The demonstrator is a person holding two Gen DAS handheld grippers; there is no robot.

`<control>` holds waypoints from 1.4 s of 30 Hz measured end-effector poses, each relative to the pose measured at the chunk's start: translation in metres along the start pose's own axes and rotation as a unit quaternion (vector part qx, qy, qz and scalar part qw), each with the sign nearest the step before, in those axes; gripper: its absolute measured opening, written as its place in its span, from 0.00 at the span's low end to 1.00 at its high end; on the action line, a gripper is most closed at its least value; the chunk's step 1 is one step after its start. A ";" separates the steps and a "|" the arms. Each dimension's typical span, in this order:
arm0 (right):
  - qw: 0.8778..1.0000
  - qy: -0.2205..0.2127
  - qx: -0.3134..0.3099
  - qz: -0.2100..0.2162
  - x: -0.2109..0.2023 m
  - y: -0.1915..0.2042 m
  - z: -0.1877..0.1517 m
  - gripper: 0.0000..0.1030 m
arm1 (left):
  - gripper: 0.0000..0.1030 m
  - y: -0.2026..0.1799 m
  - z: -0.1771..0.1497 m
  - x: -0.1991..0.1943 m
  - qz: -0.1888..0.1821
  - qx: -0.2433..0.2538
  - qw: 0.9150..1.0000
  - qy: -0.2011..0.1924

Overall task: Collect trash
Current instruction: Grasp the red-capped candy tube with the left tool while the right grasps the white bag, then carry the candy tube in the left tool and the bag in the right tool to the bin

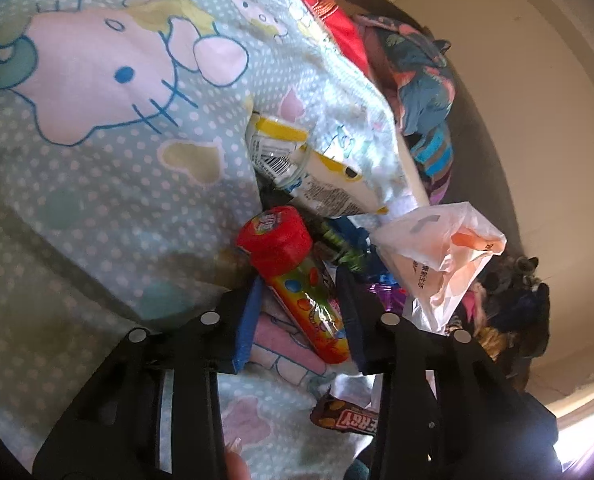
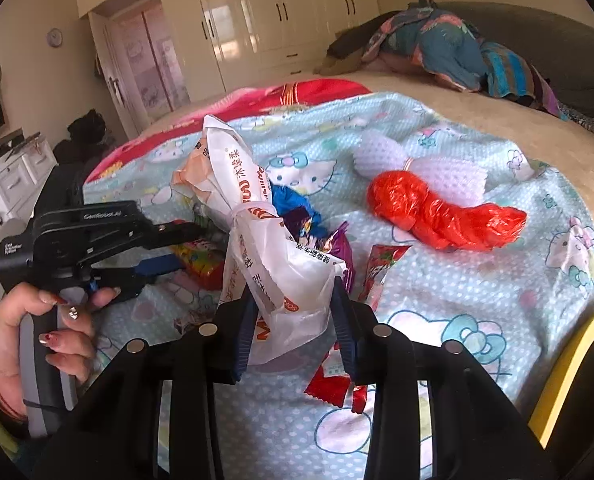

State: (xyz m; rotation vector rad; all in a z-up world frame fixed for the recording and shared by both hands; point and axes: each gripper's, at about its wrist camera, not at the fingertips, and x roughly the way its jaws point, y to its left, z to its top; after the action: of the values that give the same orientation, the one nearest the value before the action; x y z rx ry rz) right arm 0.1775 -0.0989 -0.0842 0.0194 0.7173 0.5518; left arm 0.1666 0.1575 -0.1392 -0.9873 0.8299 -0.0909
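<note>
candy tube between the left tongs, bag propped by the right

the candy tube (image 1: 297,280), red-capped with a bright printed body, lies on the bed's cat-print cover (image 1: 109,184) with its cap pointing away from the camera. the left tongs (image 1: 301,316) straddle its lower body, blue pads on either side with a visible gap on each flank, so they stand partly open and have not closed on it; the placement reads as a lined-up grasp just short of the squeeze.

just beside the tube, on its right in the left view, is the white plastic bag (image 2: 273,256) with orange print, which looks to be the collecting bag. the right tongs (image 2: 293,332) sit around its lower edge, the film touching or nearly touching both pads. whether they pinch it or merely bracket it, i cannot tell. held upright like this, the bag's mouth faces the litter, which would make dropping things in easier.

around them lie other scraps: a yellow-and-white wrapper (image 1: 325,184) beyond the tube, a brown snack-bar wrapper (image 1: 349,418) near the left tongs, red sachets (image 2: 381,276), a crumpled red plastic bag (image 2: 441,212) and white foam netting (image 2: 417,168) well apart across the cover.
</note>
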 end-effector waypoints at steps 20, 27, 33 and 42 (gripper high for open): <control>0.992 -0.098 0.006 -0.074 -0.033 -0.011 0.019 0.33 | 0.23 -0.062 -0.023 -0.056 -0.011 0.111 0.993 -0.050; 0.990 -0.113 0.024 -0.081 -0.047 -0.026 0.025 0.33 | 0.22 -0.091 -0.036 -0.059 -0.009 0.159 0.986 -0.055; 0.989 -0.127 0.036 -0.074 -0.068 -0.033 0.027 0.33 | 0.22 -0.112 -0.049 -0.060 -0.006 0.197 0.979 -0.060; 0.987 -0.133 0.054 -0.068 -0.098 -0.045 0.024 0.33 | 0.22 -0.140 -0.071 -0.062 -0.012 0.242 0.968 -0.062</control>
State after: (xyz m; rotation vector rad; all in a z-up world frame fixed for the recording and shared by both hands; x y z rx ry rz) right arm 0.1538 -0.1811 -0.0145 0.1414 0.4833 0.3696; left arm 0.1173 0.0539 -0.0152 -0.5344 0.6372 -0.2381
